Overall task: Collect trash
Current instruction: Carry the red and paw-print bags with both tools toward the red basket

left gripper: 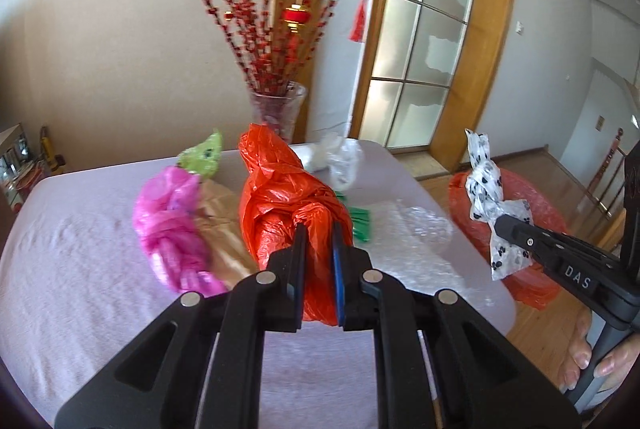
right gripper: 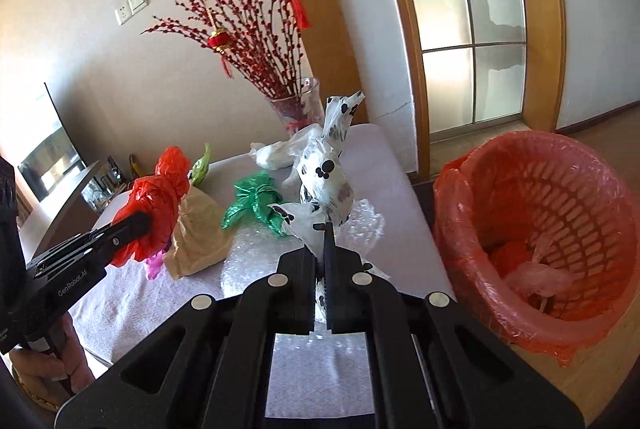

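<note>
My left gripper (left gripper: 319,229) is shut on a crumpled orange-red plastic bag (left gripper: 280,197), held above the table; the same bag (right gripper: 160,197) shows at the left of the right wrist view. My right gripper (right gripper: 322,229) is shut on a knotted white bag with black paw prints (right gripper: 326,169), lifted over the table's right side, and that bag (left gripper: 486,197) appears at the right of the left wrist view. A red basket lined with a pink bag (right gripper: 536,229) stands on the floor right of the table, with some trash inside.
On the cloth-covered table (left gripper: 80,249) lie a pink bag (left gripper: 168,225), a brown paper bag (right gripper: 196,229), a green bag (right gripper: 256,201), a light green bag (left gripper: 204,153), clear bubble wrap (left gripper: 416,233) and white bags (right gripper: 280,149). A glass vase of red branches (left gripper: 276,109) stands behind.
</note>
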Demonstrator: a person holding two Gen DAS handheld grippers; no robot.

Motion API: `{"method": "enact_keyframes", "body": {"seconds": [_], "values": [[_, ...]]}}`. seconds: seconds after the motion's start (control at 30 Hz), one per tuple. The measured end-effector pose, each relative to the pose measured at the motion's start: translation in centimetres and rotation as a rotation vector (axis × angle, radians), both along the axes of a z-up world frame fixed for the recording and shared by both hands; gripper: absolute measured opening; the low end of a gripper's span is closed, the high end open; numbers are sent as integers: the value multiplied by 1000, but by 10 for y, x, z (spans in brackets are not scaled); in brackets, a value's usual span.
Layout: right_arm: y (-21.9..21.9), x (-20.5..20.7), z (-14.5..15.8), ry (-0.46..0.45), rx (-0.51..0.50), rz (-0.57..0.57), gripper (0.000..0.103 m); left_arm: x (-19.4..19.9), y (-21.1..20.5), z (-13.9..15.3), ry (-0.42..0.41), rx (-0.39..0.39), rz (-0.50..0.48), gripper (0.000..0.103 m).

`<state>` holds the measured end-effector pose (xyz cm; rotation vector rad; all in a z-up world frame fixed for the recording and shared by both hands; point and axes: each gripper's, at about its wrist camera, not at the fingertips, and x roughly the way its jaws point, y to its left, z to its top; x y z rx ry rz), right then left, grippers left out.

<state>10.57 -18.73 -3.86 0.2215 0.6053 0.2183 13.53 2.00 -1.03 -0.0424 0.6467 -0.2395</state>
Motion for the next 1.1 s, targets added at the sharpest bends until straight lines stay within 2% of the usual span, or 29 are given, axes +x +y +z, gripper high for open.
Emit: {"method": "enact_keyframes", "body": {"seconds": [0.37,1.1], "values": [[-60,-11,-2,-10,30,-163,4,7,-75,-4,9,-22,-166,12],[-155,-31,1,-42,88,-380,4,18,-194,-11,7,-76,-427,12]]}}
